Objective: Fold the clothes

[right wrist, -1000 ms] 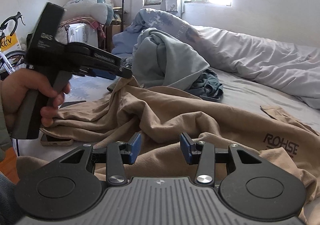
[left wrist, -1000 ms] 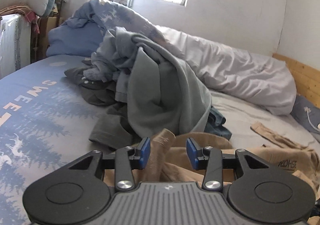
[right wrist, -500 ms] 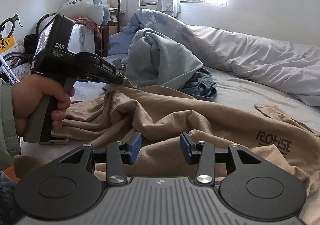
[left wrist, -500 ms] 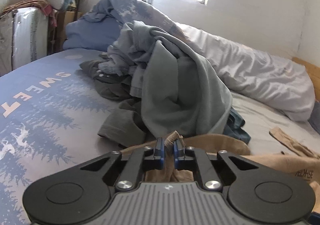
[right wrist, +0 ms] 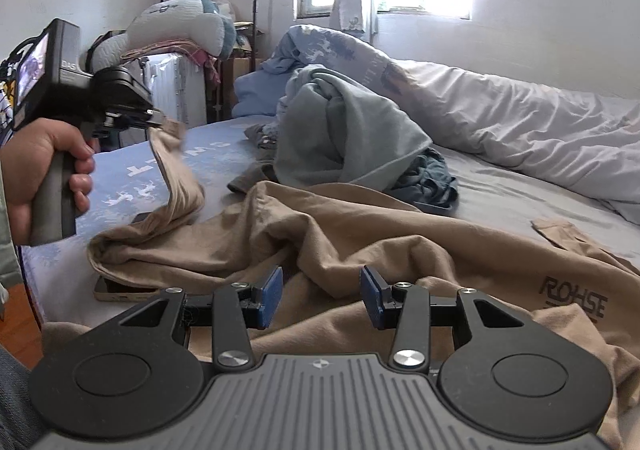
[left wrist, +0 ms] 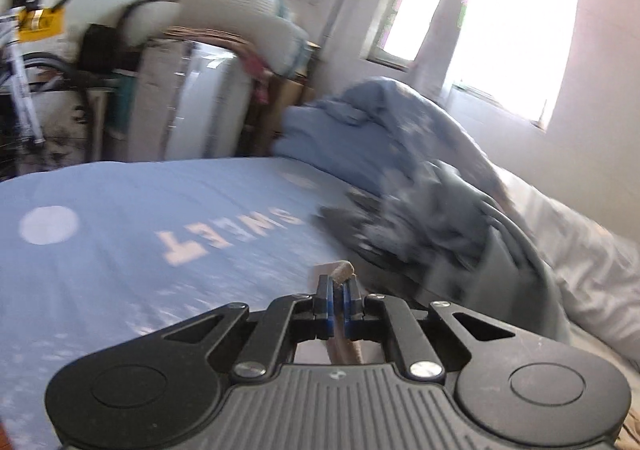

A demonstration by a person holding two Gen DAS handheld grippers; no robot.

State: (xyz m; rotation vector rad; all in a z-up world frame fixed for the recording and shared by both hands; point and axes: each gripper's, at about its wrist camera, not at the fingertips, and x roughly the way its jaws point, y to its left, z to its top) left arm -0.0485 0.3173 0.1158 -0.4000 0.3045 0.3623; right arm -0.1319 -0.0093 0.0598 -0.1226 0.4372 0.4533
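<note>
- The right gripper [right wrist: 320, 292] sits low over the tan garment [right wrist: 360, 242], jaws parted, blue pads clear of the cloth; a raised fold lies beyond the gap.
- The tan garment sprawls across the near side of the bed [right wrist: 500, 189], its long axis running left to right, the printed end at the right.
- Its left end rises as a narrow strip, climbing up and leftward to the left gripper [right wrist: 160, 121].
- The left gripper [left wrist: 338, 294] is clamped on that strip's tip, cloth poking out past the pads.
- A hand [right wrist: 44, 165] grips its handle upright, gripper pointing rightward over the bed.
- Beyond lie a grey-green clothes heap [right wrist: 344, 137] and a pale duvet [right wrist: 520, 121].
</note>
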